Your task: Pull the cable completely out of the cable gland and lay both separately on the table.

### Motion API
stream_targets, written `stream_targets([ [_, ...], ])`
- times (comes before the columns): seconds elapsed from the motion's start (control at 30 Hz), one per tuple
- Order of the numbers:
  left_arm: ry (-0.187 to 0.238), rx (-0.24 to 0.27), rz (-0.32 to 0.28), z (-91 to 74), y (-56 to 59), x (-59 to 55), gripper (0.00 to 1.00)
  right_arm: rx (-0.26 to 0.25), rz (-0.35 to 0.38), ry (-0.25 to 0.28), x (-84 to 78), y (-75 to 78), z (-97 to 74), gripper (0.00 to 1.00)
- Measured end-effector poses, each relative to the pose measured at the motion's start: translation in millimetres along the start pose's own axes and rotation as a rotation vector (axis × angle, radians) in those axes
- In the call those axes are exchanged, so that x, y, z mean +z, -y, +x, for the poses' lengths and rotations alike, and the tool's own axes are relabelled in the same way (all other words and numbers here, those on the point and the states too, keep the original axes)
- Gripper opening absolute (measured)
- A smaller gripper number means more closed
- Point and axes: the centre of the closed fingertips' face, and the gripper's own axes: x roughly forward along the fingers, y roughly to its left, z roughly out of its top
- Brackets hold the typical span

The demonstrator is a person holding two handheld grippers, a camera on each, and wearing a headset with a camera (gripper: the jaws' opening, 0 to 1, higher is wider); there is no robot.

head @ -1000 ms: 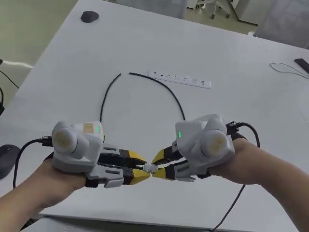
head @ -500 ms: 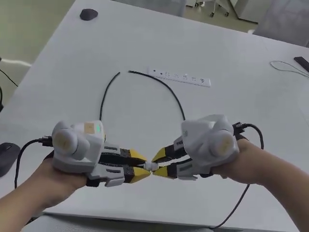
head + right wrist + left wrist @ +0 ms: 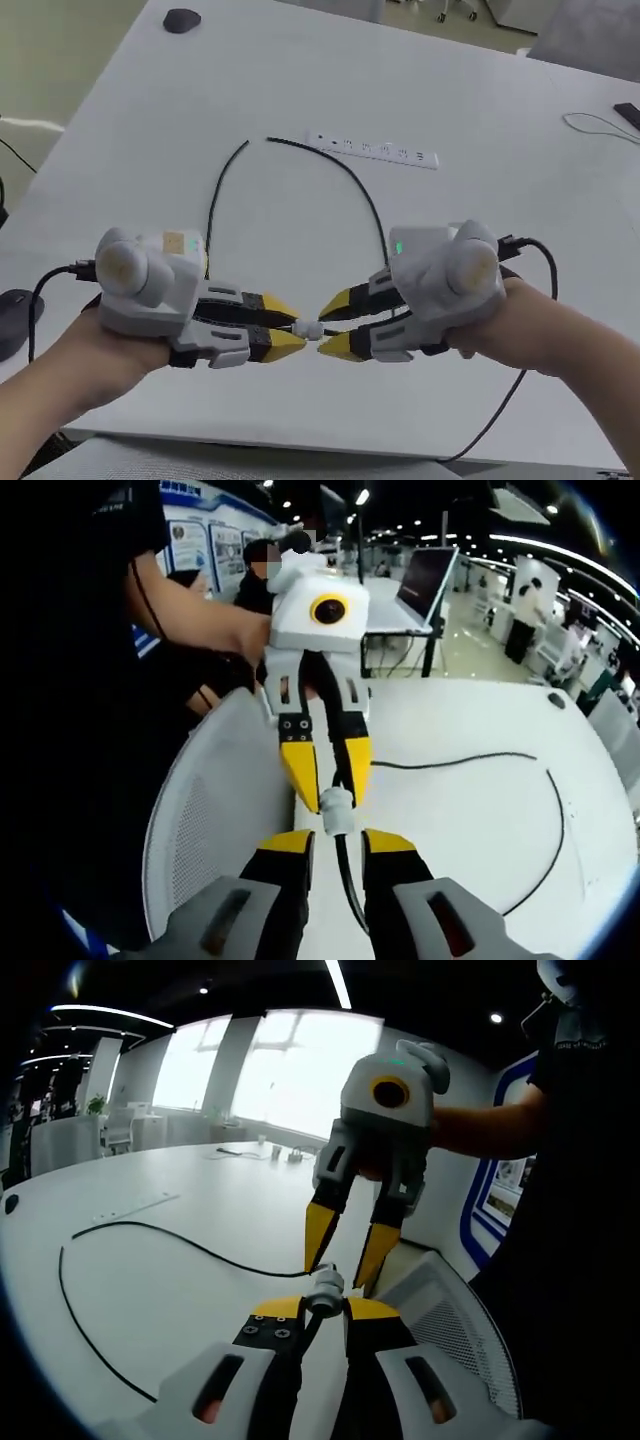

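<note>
We see the cable gland (image 3: 309,328), small and pale, held in the air just above the near edge of the worktop (image 3: 300,80), with the black cable (image 3: 213,210) running through it. The left claw (image 3: 297,331) is clamped on the gland at its yellow tips. The right claw (image 3: 328,329) faces it tip to tip, its jaws apart on either side of the cable. The left hand (image 3: 105,362) and right hand (image 3: 495,328) hold the tools level, low over the near edge, pointing inward at each other. From behind the claws the cable loops out across the middle of the worktop. Its two ends lie close together beside a white power strip (image 3: 375,155).
</note>
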Motion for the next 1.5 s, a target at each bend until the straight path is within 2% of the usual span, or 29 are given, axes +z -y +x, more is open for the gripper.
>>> stream_targets([
  [0.1, -0.003, 0.011, 0.024, -1.1, -1.9, 1.7, 0.15, 0.03, 0.192, 0.093, 6.3, 7.4, -7.7, 0.2],
  [0.13, 0.0, 0.012, 0.027, -1.2, -2.1, 2.6, 0.15, 0.04, 0.209, 0.118, 8.1, 9.2, -9.1, 0.21],
  [0.17, 0.007, 0.012, 0.036, -1.4, -1.9, 4.7, 0.15, 0.071, 0.258, 0.143, 9.1, 9.3, -11.2, 0.21],
  [0.23, 0.007, 0.012, 0.046, -1.5, -1.2, 6.2, 0.15, 0.102, 0.316, 0.172, 9.9, 12.1, -13.1, 0.17],
  [0.27, 0.003, 0.009, 0.058, -1.5, -0.1, 7.3, 0.15, 0.144, 0.359, 0.204, 12.3, 11.4, -13.8, 0.18],
  [0.37, 0.0, 0.01, 0.085, -1.7, 0.9, 9.7, 0.15, 0.182, 0.417, 0.234, 11.7, 15.7, -13.7, 0.18],
  [0.4, 0.001, 0.01, 0.082, -1.9, 1.2, 10.5, 0.15, 0.219, 0.455, 0.238, 11.3, 13.3, -13.4, 0.17],
  [0.47, 0.004, 0.014, 0.087, -2.0, 0.8, 12.6, 0.15, 0.223, 0.469, 0.247, 8.8, 17.8, -12.1, 0.16],
  [0.53, 0.004, 0.015, 0.093, -1.5, 1.9, 15.0, 0.15, 0.274, 0.514, 0.264, 10.6, 13.3, -12.6, 0.16],
  [0.67, -0.019, 0.018, 0.107, 0.4, 3.8, 16.2, 0.15, 0.311, 0.535, 0.275, 11.1, 10.0, -11.5, 0.15],
  [0.83, -0.013, 0.025, 0.107, 0.4, 3.3, 19.4, 0.15, 0.37, 0.555, 0.259, 12.2, 0.0, -9.6, 0.13],
  [0.97, -0.026, 0.029, 0.118, 2.2, 4.0, 18.6, 0.15, 0.419, 0.598, 0.3, 18.8, -1.2, -12.8, 0.12],
  [1.03, -0.025, 0.03, 0.118, 3.1, 4.3, 19.2, 0.15, 0.417, 0.592, 0.281, 14.8, -1.1, -10.5, 0.09],
  [1.13, -0.035, 0.035, 0.107, 6.0, 3.7, 18.1, 0.15, 0.437, 0.611, 0.274, 12.5, -0.7, -9.1, 0.09],
  [1.23, -0.037, 0.038, 0.108, 6.7, 3.6, 18.6, 0.15, 0.451, 0.601, 0.258, 10.6, -2.1, -8.0, 0.09],
  [1.37, -0.044, 0.047, 0.1, 6.9, 2.2, 17.0, 0.15, 0.444, 0.557, 0.252, 9.8, -1.4, -8.5, 0.08],
  [1.5, -0.045, 0.05, 0.075, 5.6, 1.4, 15.8, 0.15, 0.4, 0.468, 0.25, 9.8, -0.7, -7.2, 0.07],
])
